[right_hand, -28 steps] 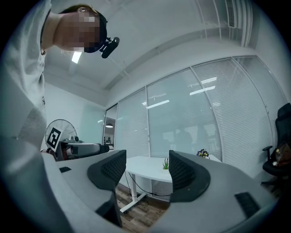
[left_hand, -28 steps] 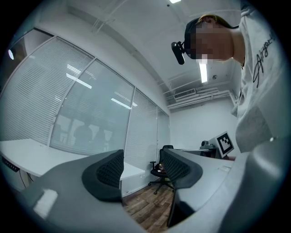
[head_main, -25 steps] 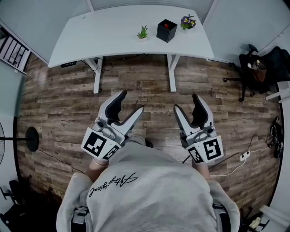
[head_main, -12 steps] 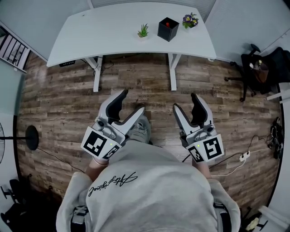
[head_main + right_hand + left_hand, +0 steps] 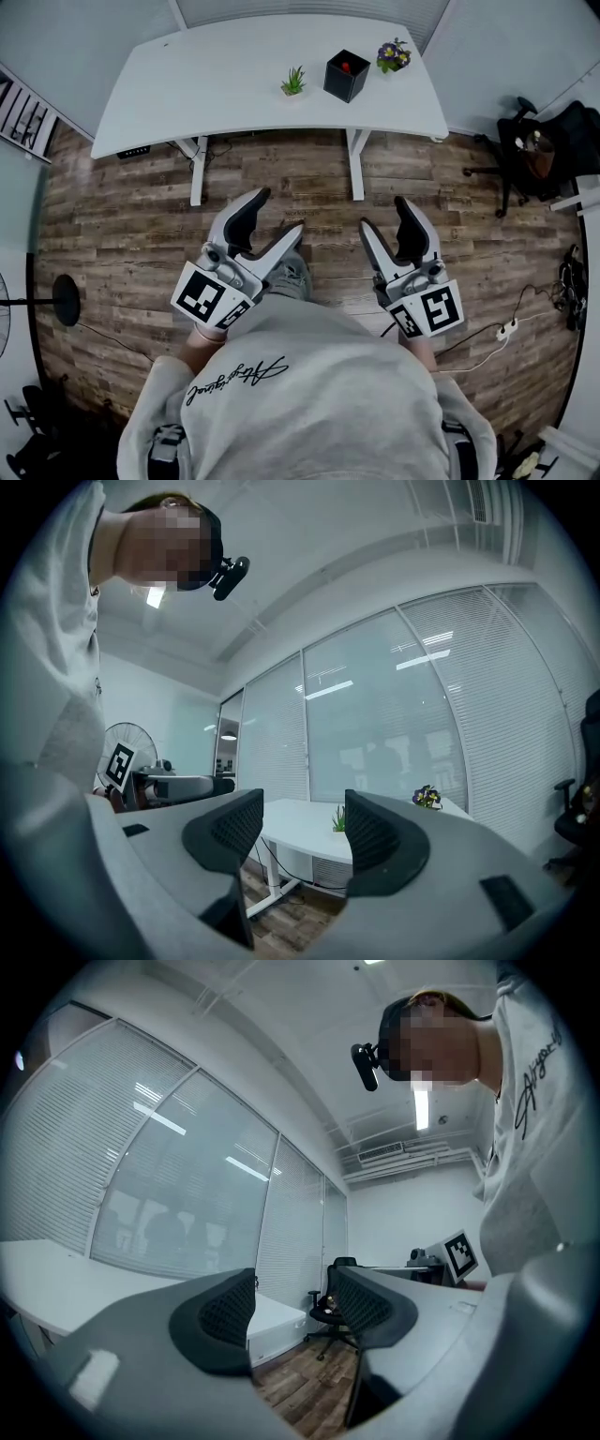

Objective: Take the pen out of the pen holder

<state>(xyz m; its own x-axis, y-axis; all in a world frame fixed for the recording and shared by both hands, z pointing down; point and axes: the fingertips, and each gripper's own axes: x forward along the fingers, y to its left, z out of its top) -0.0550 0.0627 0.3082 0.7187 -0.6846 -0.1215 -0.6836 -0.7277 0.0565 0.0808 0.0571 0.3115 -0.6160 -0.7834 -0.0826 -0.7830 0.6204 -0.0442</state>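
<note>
A black square pen holder (image 5: 346,75) stands on the white table (image 5: 234,84) at the far side of the head view, with a red-topped item (image 5: 345,67) sticking out of it. Both grippers hang over the wood floor, well short of the table. My left gripper (image 5: 278,211) is open and empty; its view shows bare jaws (image 5: 295,1307). My right gripper (image 5: 385,214) is open too, its jaws closing slightly with nothing between them (image 5: 302,832). In the right gripper view the table (image 5: 300,819) shows far off between the jaws, and the holder is hidden.
A small green plant (image 5: 293,82) and a pot of purple flowers (image 5: 393,54) flank the holder. A black office chair (image 5: 525,141) stands at the right, a fan base (image 5: 64,286) at the left. A power strip (image 5: 507,324) and cables lie on the floor. My shoe (image 5: 292,272) shows between the grippers.
The person has stepped toward the table, which sits a little nearer in the head view. Both grippers moved along with the body. A shoe came into sight between them.
</note>
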